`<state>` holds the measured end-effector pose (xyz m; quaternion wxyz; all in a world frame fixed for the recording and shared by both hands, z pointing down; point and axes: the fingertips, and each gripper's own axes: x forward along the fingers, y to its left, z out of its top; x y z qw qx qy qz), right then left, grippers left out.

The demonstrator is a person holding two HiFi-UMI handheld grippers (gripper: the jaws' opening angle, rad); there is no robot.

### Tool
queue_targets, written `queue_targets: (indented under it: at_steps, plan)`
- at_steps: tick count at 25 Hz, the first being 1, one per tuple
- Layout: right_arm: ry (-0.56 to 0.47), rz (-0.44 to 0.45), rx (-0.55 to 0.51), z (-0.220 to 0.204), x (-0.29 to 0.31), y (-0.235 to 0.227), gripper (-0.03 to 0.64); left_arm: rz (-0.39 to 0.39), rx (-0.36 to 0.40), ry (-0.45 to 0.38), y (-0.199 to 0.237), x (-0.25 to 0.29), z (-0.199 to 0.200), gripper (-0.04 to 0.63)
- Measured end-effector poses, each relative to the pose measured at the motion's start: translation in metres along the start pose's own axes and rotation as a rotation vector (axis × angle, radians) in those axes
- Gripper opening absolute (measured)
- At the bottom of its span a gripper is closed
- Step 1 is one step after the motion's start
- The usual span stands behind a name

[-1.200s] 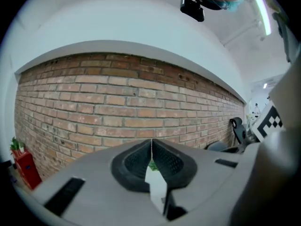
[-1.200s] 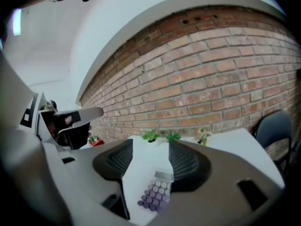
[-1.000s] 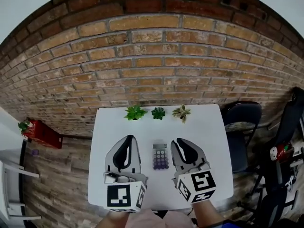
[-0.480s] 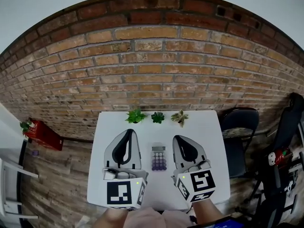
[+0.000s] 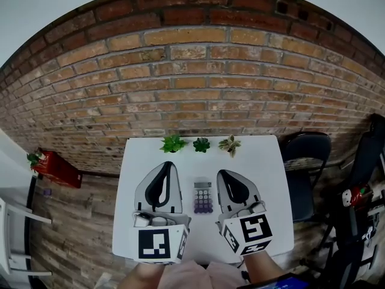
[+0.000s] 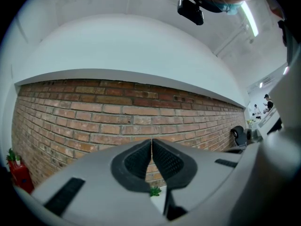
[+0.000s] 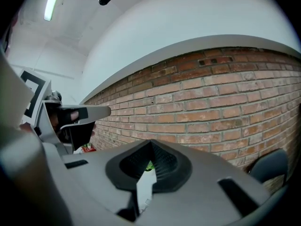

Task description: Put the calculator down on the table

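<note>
The calculator (image 5: 203, 197), grey with purple keys, lies flat on the white table (image 5: 264, 185), in the gap between my two grippers. My left gripper (image 5: 166, 165) hovers just left of it and is shut, with nothing between its jaws. My right gripper (image 5: 221, 173) hovers just right of it, also shut and empty. In the left gripper view the left gripper (image 6: 151, 142) has its pads pressed together and points level at the brick wall. In the right gripper view the right gripper (image 7: 150, 147) is shut too. Neither touches the calculator.
Three small potted plants (image 5: 173, 143) (image 5: 201, 144) (image 5: 229, 144) line the table's far edge below a brick wall (image 5: 192, 89). A black chair (image 5: 307, 155) stands right of the table. A red box (image 5: 54, 168) sits on the floor at left.
Both grippers have risen a little above the table. The calculator still lies in the same spot between them.
</note>
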<state>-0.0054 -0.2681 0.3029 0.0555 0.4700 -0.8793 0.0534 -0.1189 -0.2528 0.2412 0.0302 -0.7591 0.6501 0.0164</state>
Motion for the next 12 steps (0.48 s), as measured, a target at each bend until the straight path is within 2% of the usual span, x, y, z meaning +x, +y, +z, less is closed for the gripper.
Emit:
queue_targets:
  at_steps: [12]
  plan:
    - [0.018, -0.004, 0.017, -0.0077, 0.0026, -0.0006, -0.002, -0.007, -0.003, 0.013, -0.0015, 0.0027, -0.0050, 0.015]
